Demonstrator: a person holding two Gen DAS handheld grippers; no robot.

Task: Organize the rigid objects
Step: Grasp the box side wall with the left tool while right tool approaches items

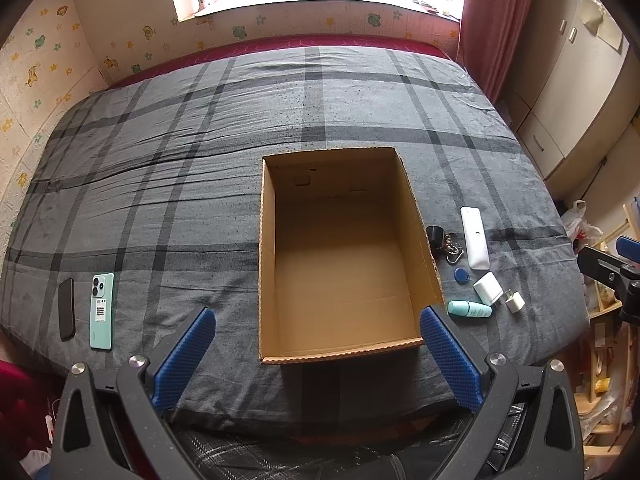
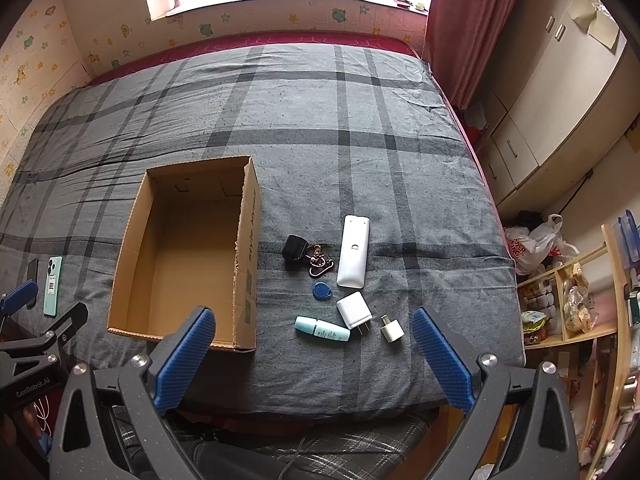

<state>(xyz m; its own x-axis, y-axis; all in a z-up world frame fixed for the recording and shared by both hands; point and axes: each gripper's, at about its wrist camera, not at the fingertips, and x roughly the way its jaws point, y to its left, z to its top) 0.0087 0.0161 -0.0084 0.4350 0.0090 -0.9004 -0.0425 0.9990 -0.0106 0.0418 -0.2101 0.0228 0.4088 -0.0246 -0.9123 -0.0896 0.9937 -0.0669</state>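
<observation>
Risk: keyring (image 2: 318,263) beside the black fob (image 2: 295,253) may snag or drag neighbours, since the pieces lie crowded together; the teal tube (image 2: 322,329) may roll on the soft bed (image 2: 320,128).
Objects: white remote (image 2: 353,251), blue tag (image 2: 320,291), two white plugs (image 2: 353,309), all right of the empty cardboard box (image 2: 246,264); two phones (image 1: 101,311) left of it.
Tongs: left tongs (image 1: 318,330) and right tongs (image 2: 313,330) both spread apart, holding nothing.

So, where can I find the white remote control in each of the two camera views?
Left wrist view: the white remote control lies at the right, beyond the right wall of the cardboard box, beside the keys.
Right wrist view: the remote lies near the centre, right of the box.
Shared landmark: the open cardboard box on the grey plaid bed cover.
</observation>
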